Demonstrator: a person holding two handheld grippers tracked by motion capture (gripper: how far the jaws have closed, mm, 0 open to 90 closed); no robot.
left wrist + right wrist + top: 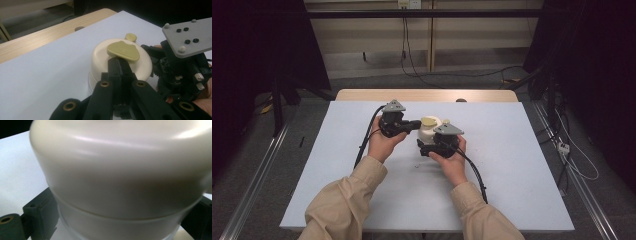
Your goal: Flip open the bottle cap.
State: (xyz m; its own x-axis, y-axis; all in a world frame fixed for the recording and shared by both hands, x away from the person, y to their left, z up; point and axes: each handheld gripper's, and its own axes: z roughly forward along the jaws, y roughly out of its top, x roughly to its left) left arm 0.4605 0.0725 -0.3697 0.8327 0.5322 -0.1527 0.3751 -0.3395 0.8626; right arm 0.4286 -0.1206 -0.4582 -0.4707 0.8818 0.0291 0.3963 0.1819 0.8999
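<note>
Your right gripper clamps the jar, your left gripper pinches its lid tab; lid still on, opening remains.

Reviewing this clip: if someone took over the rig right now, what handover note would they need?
Left gripper: jaws together at the edge of the olive flap on the cream container; whether they pinch it is unclear.
Right gripper: jaws on either side of the container's body, bracing it on the white table.
A small olive cap lies behind the container.
Done: container steadied.
Left, likely: lift the flap.
</note>
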